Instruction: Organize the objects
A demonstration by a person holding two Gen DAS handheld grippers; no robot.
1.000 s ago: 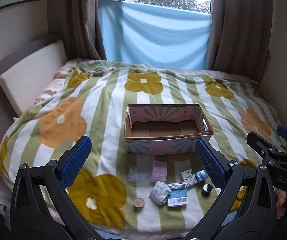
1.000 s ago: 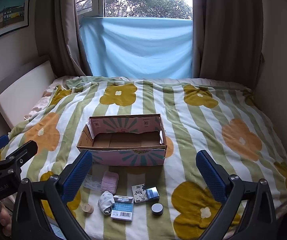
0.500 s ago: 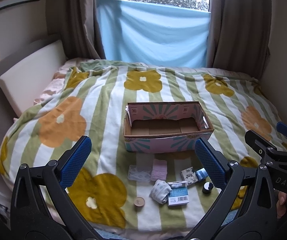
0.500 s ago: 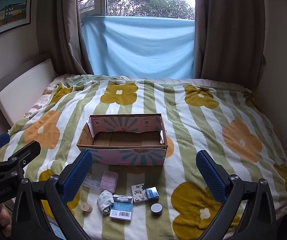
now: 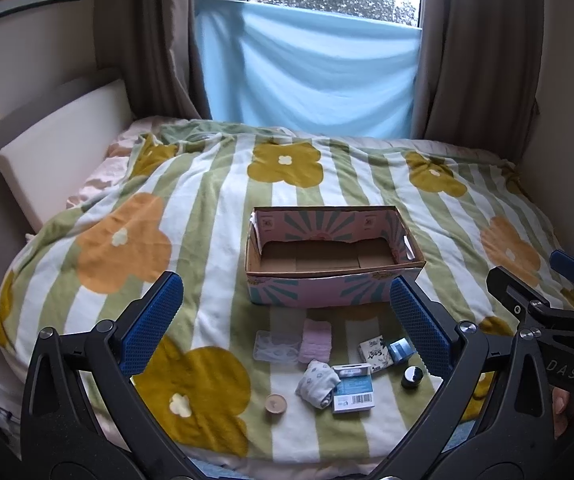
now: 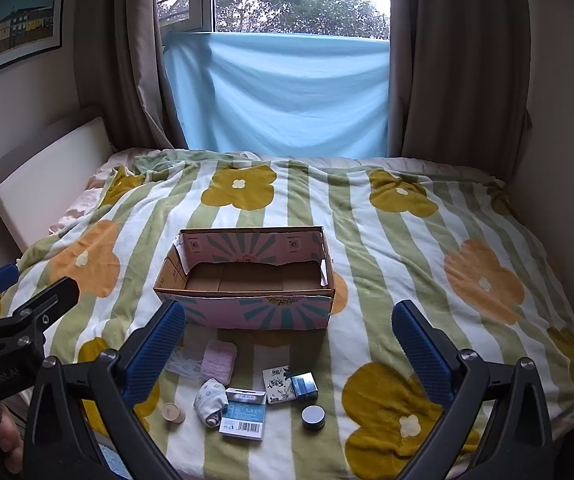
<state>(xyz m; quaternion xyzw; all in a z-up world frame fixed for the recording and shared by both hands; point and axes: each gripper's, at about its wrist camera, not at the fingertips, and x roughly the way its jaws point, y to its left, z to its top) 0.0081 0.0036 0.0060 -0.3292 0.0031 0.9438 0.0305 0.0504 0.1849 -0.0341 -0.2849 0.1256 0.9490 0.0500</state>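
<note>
An empty pink and teal cardboard box (image 5: 333, 276) (image 6: 247, 280) stands open on the flowered bedspread. In front of it lie several small items: a clear plastic tray (image 5: 278, 345), a pink cloth (image 5: 317, 339) (image 6: 219, 361), rolled socks (image 5: 317, 383) (image 6: 210, 396), a blue and white carton (image 5: 353, 387) (image 6: 244, 412), a small printed box (image 5: 375, 355) (image 6: 278, 378), a small blue box (image 5: 401, 349) (image 6: 303, 386), a dark round jar (image 5: 412, 377) (image 6: 313, 416) and a wooden disc (image 5: 276, 403) (image 6: 173, 413). My left gripper (image 5: 285, 320) and right gripper (image 6: 287, 342) hover open above them, holding nothing.
The bedspread (image 6: 427, 248) covers the whole bed. A white headboard cushion (image 5: 63, 164) runs along the left, walls close both sides, and curtains with a blue cloth (image 6: 283, 96) hang at the far window. A hand (image 5: 567, 408) holds the right gripper.
Both cameras have tilted or risen a little, so the box and items sit slightly lower in view. Nothing on the bed has moved; both grippers stay open.
</note>
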